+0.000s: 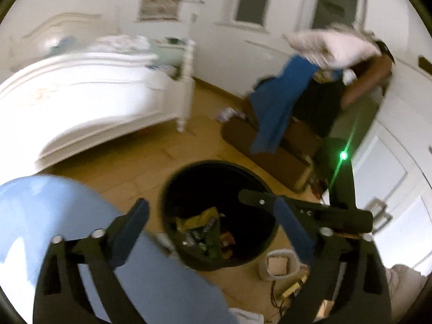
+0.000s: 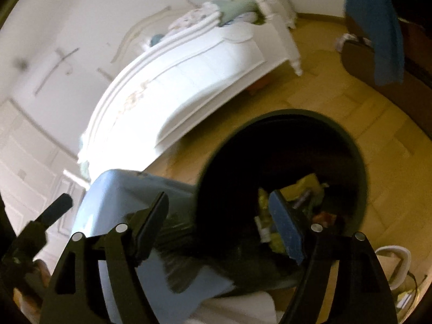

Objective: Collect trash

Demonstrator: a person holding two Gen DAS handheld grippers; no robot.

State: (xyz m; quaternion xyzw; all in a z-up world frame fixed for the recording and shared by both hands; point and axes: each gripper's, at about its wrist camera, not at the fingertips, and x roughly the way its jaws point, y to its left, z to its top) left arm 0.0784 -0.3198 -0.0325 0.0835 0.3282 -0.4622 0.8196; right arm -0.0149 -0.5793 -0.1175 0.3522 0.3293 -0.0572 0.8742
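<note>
The black trash bin (image 1: 218,216) sits low in the middle of the left view, on the floor (image 1: 129,167), with wrappers (image 1: 202,229) at the bottom. It lies just ahead of and below both claws. The left gripper (image 1: 213,232) is spread wide and empty. The right gripper (image 2: 218,229) is spread and empty too, right over the bin's mouth. A pale blue bin (image 2: 118,197) touches its left side; the white bed (image 1: 75,100) is well apart.
</note>
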